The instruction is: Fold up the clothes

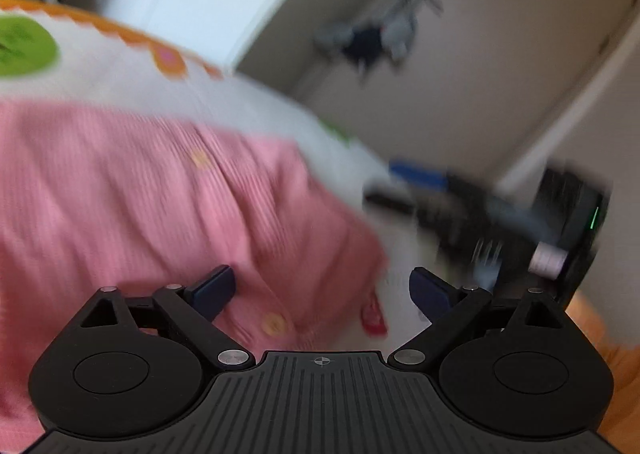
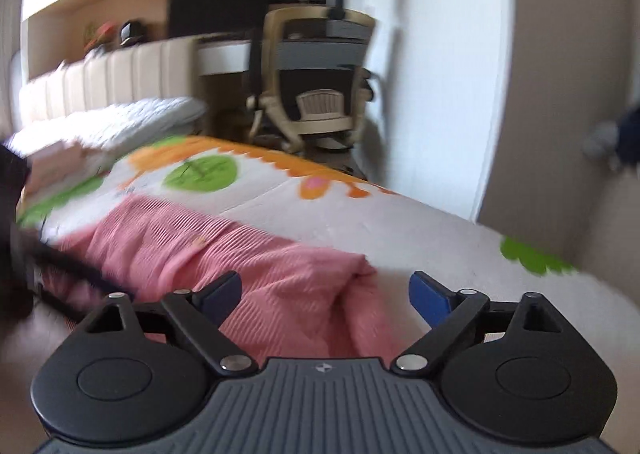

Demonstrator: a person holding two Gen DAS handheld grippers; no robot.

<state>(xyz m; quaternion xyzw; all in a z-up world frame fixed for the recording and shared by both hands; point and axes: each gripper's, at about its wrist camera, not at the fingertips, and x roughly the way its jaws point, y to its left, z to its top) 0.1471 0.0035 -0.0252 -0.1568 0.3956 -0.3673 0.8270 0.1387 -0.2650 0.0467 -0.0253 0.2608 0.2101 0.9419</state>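
Observation:
A pink ribbed cardigan (image 1: 140, 193) with yellow buttons lies spread on the bed; in the right wrist view the same pink cardigan (image 2: 248, 266) is bunched near its right edge. My left gripper (image 1: 322, 290) hovers open over the garment's button strip and right hem, with nothing between its blue-padded fingers. My right gripper (image 2: 325, 294) is also open, just above the garment's right edge, one pad over pink cloth and the other over the sheet. The right gripper's body (image 1: 520, 221) shows blurred at the right of the left wrist view.
The bed has a white sheet (image 2: 400, 221) with green and orange prints. A pillow (image 2: 120, 121) and padded headboard (image 2: 100, 81) lie at the far left, an office chair (image 2: 316, 81) and desk behind the bed, a wall and door (image 1: 480, 73) to the right.

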